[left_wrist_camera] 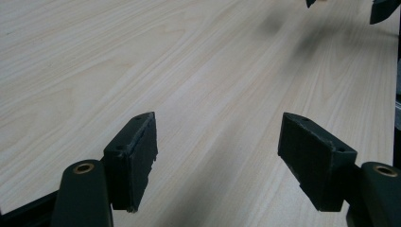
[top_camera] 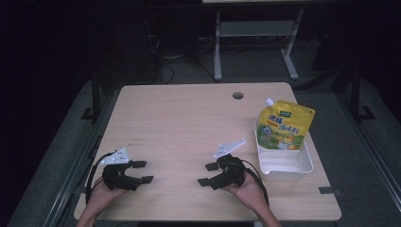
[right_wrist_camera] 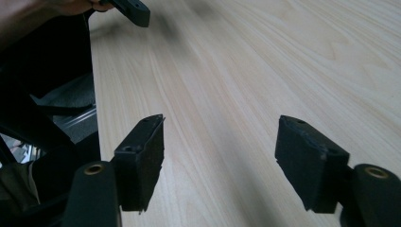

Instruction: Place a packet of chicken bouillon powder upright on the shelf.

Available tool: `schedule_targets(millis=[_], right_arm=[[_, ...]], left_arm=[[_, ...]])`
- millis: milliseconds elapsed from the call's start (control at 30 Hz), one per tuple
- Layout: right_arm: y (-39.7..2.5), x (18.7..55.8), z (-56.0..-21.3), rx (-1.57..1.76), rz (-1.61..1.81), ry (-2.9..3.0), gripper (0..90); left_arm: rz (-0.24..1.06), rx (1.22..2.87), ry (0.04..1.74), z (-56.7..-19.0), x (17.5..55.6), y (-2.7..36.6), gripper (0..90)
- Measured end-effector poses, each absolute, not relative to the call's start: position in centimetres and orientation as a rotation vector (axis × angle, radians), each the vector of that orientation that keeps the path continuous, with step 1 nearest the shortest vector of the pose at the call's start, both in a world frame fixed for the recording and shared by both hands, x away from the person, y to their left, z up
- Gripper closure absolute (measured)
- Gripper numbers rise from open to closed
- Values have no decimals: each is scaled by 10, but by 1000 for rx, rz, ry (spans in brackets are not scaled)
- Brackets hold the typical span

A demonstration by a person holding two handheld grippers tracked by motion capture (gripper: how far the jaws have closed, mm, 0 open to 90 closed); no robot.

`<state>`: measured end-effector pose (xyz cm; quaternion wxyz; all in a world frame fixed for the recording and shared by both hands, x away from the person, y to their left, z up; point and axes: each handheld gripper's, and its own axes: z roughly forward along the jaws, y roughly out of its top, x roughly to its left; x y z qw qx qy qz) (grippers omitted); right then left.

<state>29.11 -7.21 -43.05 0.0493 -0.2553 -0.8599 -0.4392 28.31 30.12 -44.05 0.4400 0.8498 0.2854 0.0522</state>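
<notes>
Surroundings: yellow pouch [top_camera: 285,125] stands leaning in the white tray [top_camera: 288,166] at the worktop's [top_camera: 189,118] right edge; bare wood lies between it and both tools.
Hands: both rest near the front edge, well apart.
Left tool [top_camera: 140,172]: jaws spread, holding nothing, low over the wood.
Right tool [top_camera: 208,174]: jaws spread, empty, near the tray.

Two claws, one pouch [top_camera: 284,125], one tray [top_camera: 288,165].
</notes>
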Motion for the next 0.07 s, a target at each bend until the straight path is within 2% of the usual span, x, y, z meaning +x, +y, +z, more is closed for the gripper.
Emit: schedule_targets(millis=[67], right_arm=[[-73,290,-431,-789,-1345,-2620,295]], left_arm=[[131,2112,708,-440,283,301,280]])
